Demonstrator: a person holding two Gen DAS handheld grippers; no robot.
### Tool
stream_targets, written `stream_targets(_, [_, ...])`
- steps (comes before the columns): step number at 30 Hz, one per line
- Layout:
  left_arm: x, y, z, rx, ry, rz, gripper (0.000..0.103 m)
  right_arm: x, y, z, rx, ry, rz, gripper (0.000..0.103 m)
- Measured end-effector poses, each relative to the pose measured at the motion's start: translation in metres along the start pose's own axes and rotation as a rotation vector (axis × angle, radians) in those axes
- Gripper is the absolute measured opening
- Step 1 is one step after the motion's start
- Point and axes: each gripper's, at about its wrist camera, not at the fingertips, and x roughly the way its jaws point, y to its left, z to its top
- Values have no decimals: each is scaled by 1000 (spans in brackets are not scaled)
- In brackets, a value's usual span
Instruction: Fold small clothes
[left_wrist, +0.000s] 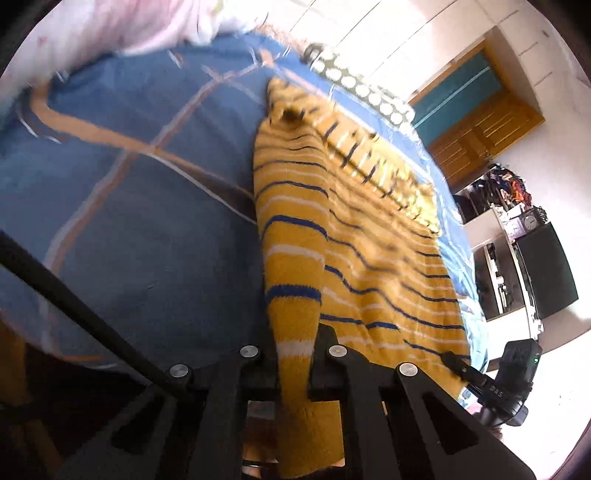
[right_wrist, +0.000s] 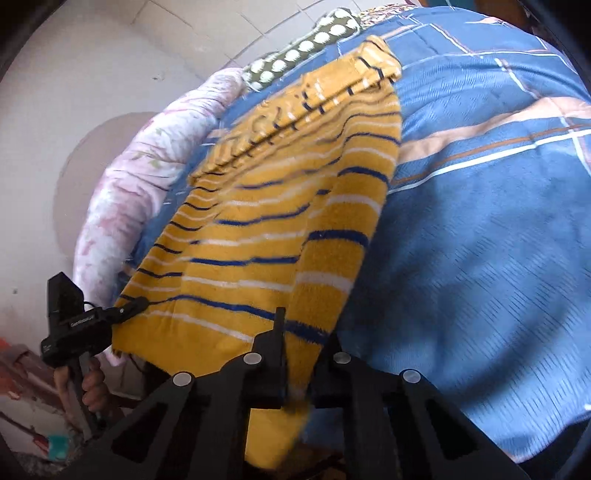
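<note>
A small yellow knit sweater (left_wrist: 354, 236) with blue and white stripes lies stretched on a blue bedsheet (left_wrist: 129, 229). My left gripper (left_wrist: 293, 354) is shut on the sweater's near edge, with cloth bunched between its fingers. In the left wrist view the right gripper (left_wrist: 456, 363) pinches the hem at the lower right. In the right wrist view the same sweater (right_wrist: 273, 221) runs away from my right gripper (right_wrist: 299, 354), which is shut on a fold of it. There the left gripper (right_wrist: 129, 306) grips the hem at the left, held by a hand.
The blue bedsheet (right_wrist: 480, 240) has tan and white lines. A pink floral quilt (right_wrist: 147, 177) and a green dotted pillow (right_wrist: 295, 55) lie at the bed's far side. A wooden cabinet (left_wrist: 476, 122), shelves and a dark screen (left_wrist: 546, 269) stand beyond the bed.
</note>
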Motion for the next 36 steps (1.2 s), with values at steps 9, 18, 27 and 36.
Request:
stream_targets(9, [-5, 2, -48, 67, 46, 80, 7, -22, 0, -43, -38, 69, 13, 8])
stream_targets(18, [-4, -59, 45, 209, -86, 90, 8, -25, 41, 51, -189, -46, -7, 8])
stream_targets(27, [99, -101, 196, 117, -61, 200, 8, 27, 50, 198, -147, -186, -111, 9])
stream_targets(36, [168, -84, 238, 59, 35, 201, 15, 107, -9, 256, 11, -86, -181, 17])
